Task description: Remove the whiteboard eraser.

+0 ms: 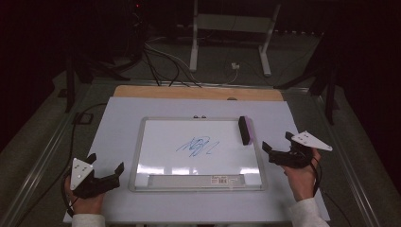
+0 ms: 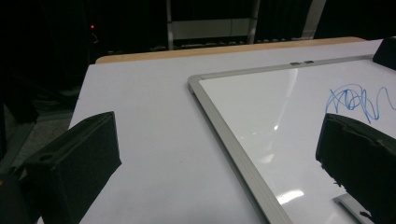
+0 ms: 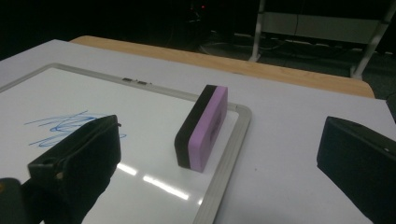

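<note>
Seen from the high view, a whiteboard point(image 1: 156, 142) with a grey metal frame lay flat at the centre of the frame, on a pale sheet point(image 1: 113, 123) that covered a wooden table point(image 1: 142, 91). A blue marker scribble point(image 1: 196, 146) sat near the middle of the board.

An eraser point(image 1: 244, 130), black on one face and purple on the other, stood on its long edge at the board's upper right corner, just inside the frame. In the right gripper view it appeared at the centre of the picture, upright, with its purple side turned to the right.

The right gripper point(image 1: 275, 145) was at the right of the high view, held in a hand point(image 1: 301, 177) beside the board's right edge. Its jaws stood wide apart and held nothing, with the eraser near them but not touched.

The left gripper point(image 1: 105, 161) was at the lower left of the high view, held in a hand point(image 1: 85, 201) just beside the board's lower left corner. Its jaws were also spread wide and empty. In the left gripper view, the board's corner lay between the two black jaws, and the scribble showed at the right edge.
</note>
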`<state>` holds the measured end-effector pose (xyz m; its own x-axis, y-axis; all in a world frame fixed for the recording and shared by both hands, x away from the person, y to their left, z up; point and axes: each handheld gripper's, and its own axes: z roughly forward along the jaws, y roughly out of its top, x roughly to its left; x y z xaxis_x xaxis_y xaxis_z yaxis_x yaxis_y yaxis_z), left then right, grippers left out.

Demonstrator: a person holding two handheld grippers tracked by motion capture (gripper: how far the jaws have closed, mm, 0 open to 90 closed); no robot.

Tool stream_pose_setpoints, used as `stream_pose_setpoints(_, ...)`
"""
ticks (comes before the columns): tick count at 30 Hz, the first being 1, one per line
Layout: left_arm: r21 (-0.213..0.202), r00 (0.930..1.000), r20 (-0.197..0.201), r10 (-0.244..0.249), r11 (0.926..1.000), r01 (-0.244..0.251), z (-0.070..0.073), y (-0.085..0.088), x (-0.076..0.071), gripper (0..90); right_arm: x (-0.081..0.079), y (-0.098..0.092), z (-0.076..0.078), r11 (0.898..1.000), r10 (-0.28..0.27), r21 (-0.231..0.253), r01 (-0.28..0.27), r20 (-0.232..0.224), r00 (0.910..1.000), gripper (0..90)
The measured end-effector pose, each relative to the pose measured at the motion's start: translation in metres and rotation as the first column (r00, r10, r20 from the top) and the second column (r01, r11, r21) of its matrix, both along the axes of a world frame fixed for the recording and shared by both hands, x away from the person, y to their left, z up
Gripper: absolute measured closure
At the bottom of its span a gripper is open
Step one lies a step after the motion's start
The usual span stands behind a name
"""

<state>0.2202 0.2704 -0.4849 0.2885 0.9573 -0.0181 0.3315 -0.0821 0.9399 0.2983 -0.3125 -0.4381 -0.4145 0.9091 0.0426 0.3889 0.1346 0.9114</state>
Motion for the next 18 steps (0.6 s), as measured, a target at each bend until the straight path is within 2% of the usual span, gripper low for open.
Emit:
stream_pose_setpoints(9, 0.003, 0.9999, -0.014, -0.001, 1.0000, 0.001, -0.002, 0.000, 0.002, 0.6, 0.022, 0.007, 0.003, 1.000, -0.010, -0.006, 0.010, -0.020, 0.9998, 0.0)
stream_pose_setpoints(18, 0.009, 0.9999, -0.014, 0.002, 1.0000, -0.002, -0.002, 0.000, 0.001, 0.6, 0.039, 0.012, 0.002, 1.000, -0.004, 0.008, 0.004, -0.045, 0.9990, 0.0)
